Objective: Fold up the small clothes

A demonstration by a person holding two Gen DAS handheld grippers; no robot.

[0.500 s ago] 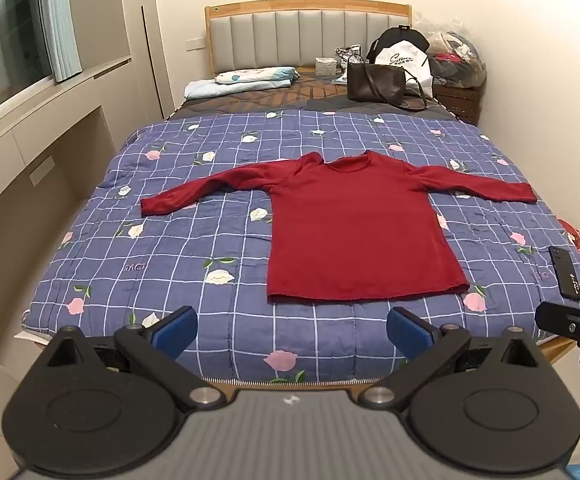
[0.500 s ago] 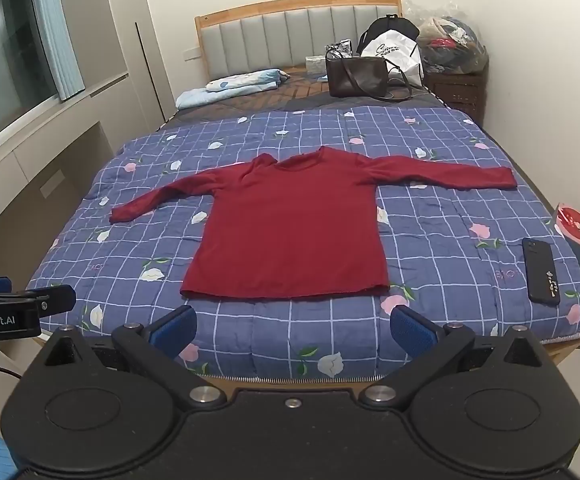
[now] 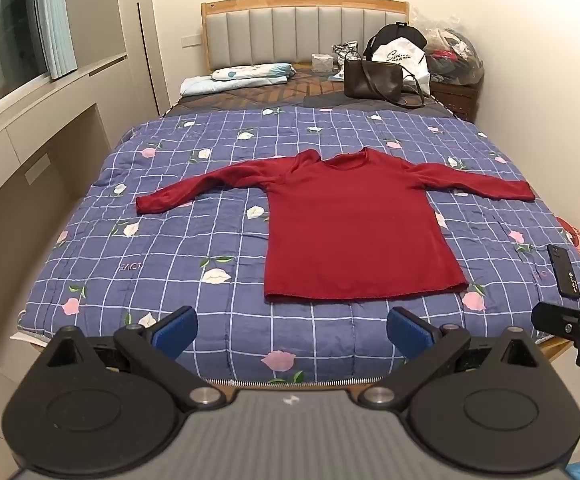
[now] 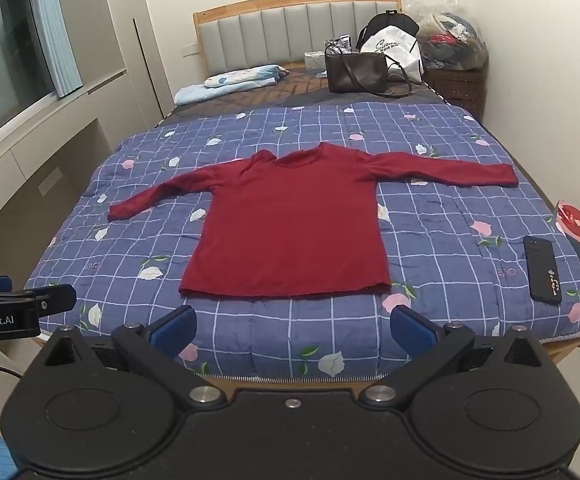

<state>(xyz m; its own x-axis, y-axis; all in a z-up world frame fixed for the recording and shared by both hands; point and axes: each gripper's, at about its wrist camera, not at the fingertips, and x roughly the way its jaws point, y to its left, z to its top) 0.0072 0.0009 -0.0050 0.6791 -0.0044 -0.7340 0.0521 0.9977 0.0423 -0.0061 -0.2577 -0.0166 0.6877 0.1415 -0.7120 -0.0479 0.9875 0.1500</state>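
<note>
A dark red long-sleeved top (image 3: 354, 232) (image 4: 294, 224) lies flat on the blue checked quilt (image 3: 193, 248) (image 4: 442, 232), neck toward the headboard, both sleeves spread out sideways. My left gripper (image 3: 292, 330) hovers at the foot of the bed, open, with nothing between its blue pads. My right gripper (image 4: 293, 328) is beside it at the same edge, open and holding nothing. Both are short of the top's hem. Each gripper shows at the edge of the other's view.
A black phone (image 4: 542, 274) (image 3: 566, 270) lies on the quilt near the right front corner. A brown handbag (image 3: 374, 80), bags and folded bedding (image 3: 237, 78) sit by the headboard. A wall runs along the right, a window ledge along the left.
Almost nothing differs; both views have shifted very slightly and the top lies as before.
</note>
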